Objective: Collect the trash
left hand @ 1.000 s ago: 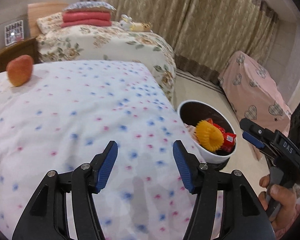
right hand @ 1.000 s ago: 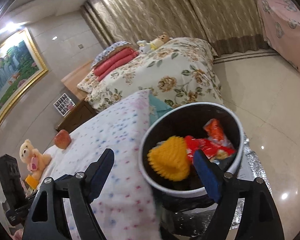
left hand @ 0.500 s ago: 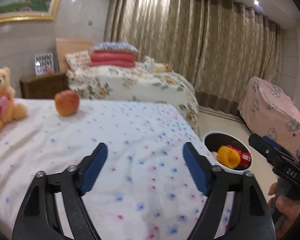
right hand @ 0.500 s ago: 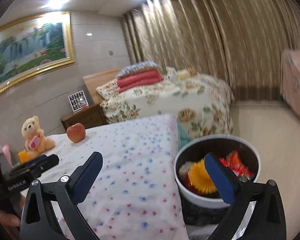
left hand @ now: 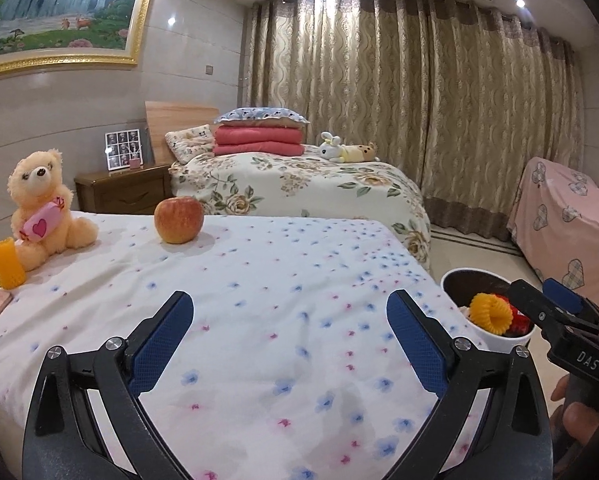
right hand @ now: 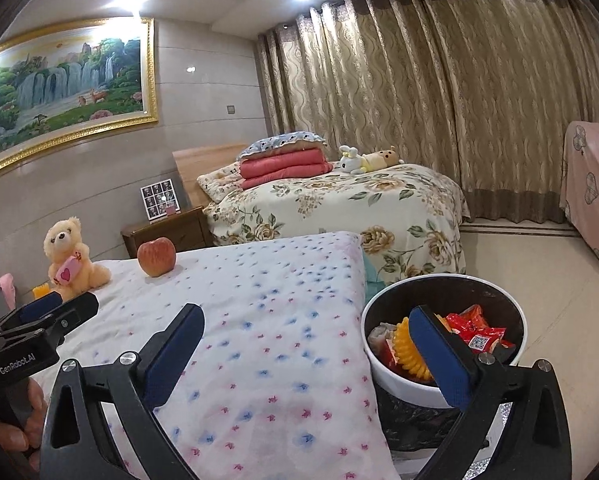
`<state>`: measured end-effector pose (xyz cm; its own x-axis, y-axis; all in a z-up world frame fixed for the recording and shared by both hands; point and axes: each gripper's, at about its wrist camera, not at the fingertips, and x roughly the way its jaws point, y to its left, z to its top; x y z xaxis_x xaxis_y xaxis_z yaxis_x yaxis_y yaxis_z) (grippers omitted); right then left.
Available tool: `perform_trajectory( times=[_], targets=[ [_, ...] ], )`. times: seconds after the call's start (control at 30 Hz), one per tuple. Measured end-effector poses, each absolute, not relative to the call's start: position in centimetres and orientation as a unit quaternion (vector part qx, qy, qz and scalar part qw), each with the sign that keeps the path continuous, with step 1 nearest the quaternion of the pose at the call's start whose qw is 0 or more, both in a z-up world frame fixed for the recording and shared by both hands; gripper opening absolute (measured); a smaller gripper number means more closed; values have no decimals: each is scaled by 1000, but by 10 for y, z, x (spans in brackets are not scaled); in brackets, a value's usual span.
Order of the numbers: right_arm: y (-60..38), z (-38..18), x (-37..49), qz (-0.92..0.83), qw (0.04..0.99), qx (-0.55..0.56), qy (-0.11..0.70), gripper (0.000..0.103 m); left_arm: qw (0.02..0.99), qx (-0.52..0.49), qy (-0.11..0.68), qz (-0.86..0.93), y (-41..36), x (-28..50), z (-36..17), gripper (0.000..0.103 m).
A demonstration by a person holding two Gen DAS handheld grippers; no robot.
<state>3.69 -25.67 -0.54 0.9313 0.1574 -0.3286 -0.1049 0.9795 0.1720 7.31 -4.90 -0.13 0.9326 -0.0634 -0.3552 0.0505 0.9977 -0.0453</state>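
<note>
Left gripper (left hand: 287, 342): blue-padded jaws well apart and opening, nothing between them, held above the spotted bedspread (left hand: 259, 280).

Right gripper (right hand: 307, 354): jaws spread wide, empty, straddling the edge of the bedspread and the near rim of the trash bin (right hand: 399, 380). Its tip also showed at the right edge of the left wrist view, with part of a hand (left hand: 575, 412) on its handle.

Trash bin: round, white-rimmed, dark inside, standing on the floor just beside the bed's right side. Contents: yellow ribbed foam sleeve (right hand: 407, 354), red snack wrappers (right hand: 475, 330), a pale crumpled piece at the left.

On the bedspread, far end:
- Red-yellow apple (left hand: 178, 219), upright.
- Cream teddy bear (left hand: 43, 208) holding a pink heart-marked candy, seated left of the apple and apart from it.
- Orange ribbed foam sleeve (left hand: 6, 264), standing upright just in front of the bear's foot.
- Flat packets at the left edge, partly cut off; kind not legible.

Room beyond:
- Second bed with a floral cover (left hand: 299, 188), folded red blankets (left hand: 259, 140) topped by a pillow, and a small plush rabbit (left hand: 333, 148) beside another plush toy.
- Wooden nightstand (left hand: 123, 192) bearing a photo frame.
- Gold patterned curtains (left hand: 419, 100) across the far wall.
- Gilt-framed landscape painting (right hand: 63, 84).
- Furniture under a pink heart-print cover (left hand: 567, 216) at right.
</note>
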Motion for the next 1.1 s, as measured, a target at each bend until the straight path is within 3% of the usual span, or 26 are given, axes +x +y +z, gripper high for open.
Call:
perform_trajectory(
  times=[1.1],
  targets=[
    [-247,-7,35,78,978,67,180,103,984,-19,178,-15,-49,66,0,103]
  ],
)
